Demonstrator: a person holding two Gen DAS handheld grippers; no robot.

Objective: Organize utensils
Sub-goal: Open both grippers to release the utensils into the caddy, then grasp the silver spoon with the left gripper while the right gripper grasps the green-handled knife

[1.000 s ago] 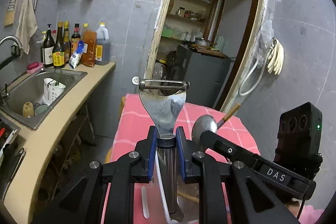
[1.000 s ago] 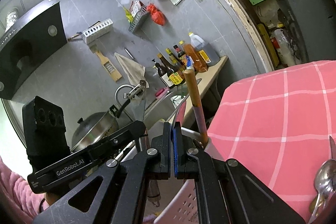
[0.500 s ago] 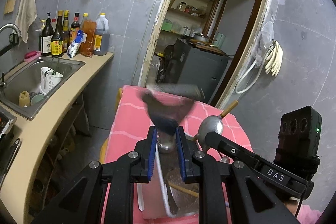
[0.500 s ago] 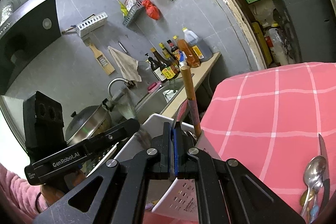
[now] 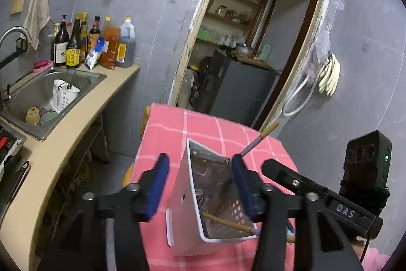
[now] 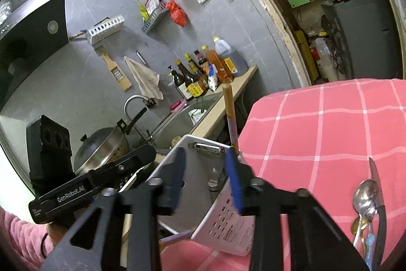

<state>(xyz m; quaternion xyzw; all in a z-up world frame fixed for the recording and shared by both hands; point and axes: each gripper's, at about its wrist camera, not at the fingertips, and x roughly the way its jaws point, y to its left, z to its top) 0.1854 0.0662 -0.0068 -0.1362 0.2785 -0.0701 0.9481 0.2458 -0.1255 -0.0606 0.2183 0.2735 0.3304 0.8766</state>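
Both grippers' jaws have just been opening. The left gripper [image 5: 200, 184] stands released, its pads either side of the white caddy [image 5: 185, 200] without pressing it. The right gripper [image 6: 206, 177] is released too, over the caddy's rim. The caddy sits near the table's [image 5: 177, 126] edge beside the sink [image 5: 38, 93], with the peeler [image 6: 206, 147] and chopstick [image 6: 229, 113] inside. Spoons [image 6: 366, 200] and a knife [image 6: 375, 174] lie near the table's right edge.

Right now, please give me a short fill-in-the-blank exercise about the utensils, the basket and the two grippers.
1. The peeler now lies inside the white ____.
2. The jaws of the left gripper have just been opening and now hold ____.
3. A spoon and a knife lie on the ____ checked tablecloth.

Missing words: basket; nothing; pink
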